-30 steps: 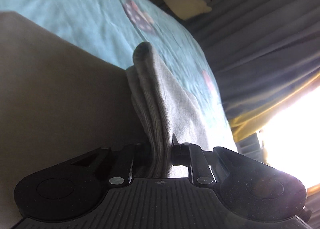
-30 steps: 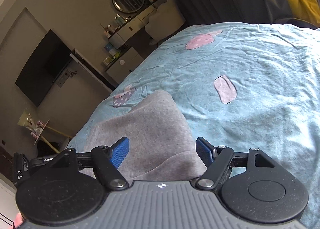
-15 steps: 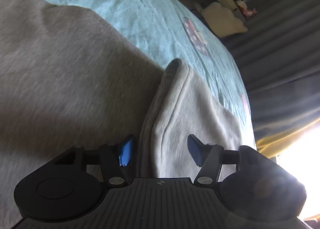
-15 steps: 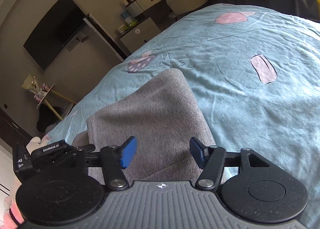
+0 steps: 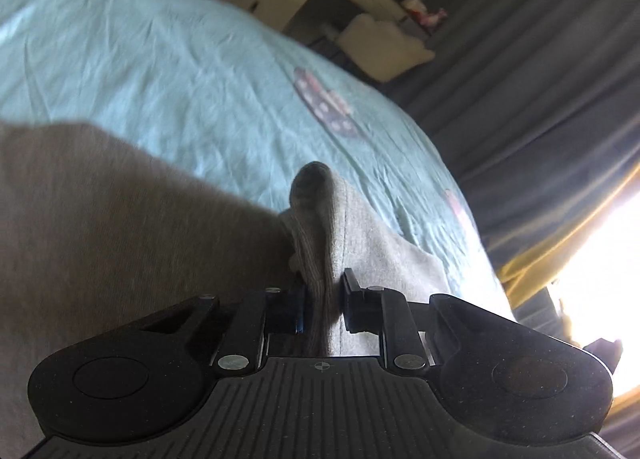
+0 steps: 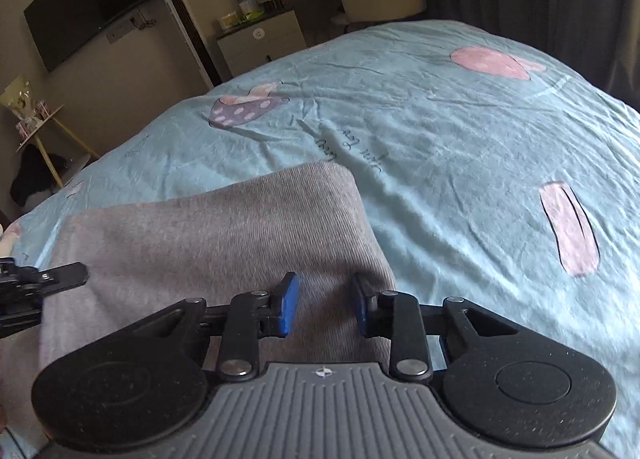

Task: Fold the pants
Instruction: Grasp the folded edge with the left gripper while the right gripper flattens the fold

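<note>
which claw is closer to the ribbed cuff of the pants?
Left. The left claw is shut on the ribbed cuff; the right claw is open, straddling plain cloth at the pants edge.

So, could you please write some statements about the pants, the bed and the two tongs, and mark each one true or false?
1. The left tongs are shut on a bunched fold of the grey pants. True.
2. The right tongs pinch the pants tightly. False: the jaws stand open, with fabric between them.
3. The pants lie on a light blue bedsheet. True.
4. The pants are dark blue denim. False: they are grey knit fabric.
5. A television hangs on the wall. True.
</note>
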Available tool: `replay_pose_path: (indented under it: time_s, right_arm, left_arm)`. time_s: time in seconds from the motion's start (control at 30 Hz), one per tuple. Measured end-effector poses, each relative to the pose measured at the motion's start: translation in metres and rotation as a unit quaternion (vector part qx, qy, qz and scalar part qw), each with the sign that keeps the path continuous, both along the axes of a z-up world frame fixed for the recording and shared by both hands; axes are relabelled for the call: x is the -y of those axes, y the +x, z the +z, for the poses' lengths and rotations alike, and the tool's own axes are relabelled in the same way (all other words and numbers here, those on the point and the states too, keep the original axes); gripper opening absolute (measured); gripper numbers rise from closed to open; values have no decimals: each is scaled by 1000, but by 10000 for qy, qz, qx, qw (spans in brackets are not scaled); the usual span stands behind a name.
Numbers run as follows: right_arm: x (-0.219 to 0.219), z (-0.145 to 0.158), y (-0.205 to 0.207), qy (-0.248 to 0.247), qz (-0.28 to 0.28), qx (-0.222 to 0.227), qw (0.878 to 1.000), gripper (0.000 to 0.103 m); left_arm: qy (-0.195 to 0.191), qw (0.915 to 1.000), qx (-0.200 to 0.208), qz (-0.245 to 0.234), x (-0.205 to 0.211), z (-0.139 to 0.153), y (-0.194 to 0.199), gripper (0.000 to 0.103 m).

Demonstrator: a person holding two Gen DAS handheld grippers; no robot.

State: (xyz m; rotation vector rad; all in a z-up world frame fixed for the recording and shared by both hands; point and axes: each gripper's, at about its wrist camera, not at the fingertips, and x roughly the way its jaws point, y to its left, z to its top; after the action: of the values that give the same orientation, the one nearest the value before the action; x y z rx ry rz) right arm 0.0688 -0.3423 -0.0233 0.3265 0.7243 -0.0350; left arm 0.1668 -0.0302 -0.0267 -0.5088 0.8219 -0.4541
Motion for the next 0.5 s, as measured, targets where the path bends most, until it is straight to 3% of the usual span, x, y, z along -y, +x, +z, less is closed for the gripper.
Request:
replay_pose_path:
  time_s: [0.1, 0.17, 0.2, 0.27, 0.37, 0.5]
  right_arm:
    - [1, -3, 0, 50, 35, -56, 10000, 31]
    - [4, 5, -8, 181, 59, -203, 9996, 31]
    - [7, 9, -15, 356, 55, -329, 9988, 31]
    - [13, 16, -33, 723, 19, -508, 9961, 31]
    - [20, 14, -68, 1170, 69, -726, 9904, 31]
    - [26, 5, -93, 1454, -52, -797, 9861, 31]
  left_arm:
    - [470, 9989, 42, 69, 6, -1, 2, 21]
    - [520, 9982, -295, -32, 5, -9, 2, 34]
    - [453, 9974, -544, -149, 2, -13, 0, 44]
    - [299, 9955, -821, -355, -1, -21, -7, 52]
    - [191, 9956, -761, -510, -7, -26, -26, 61]
    - [-709, 9896, -1207, -330, -23, -41, -29, 64]
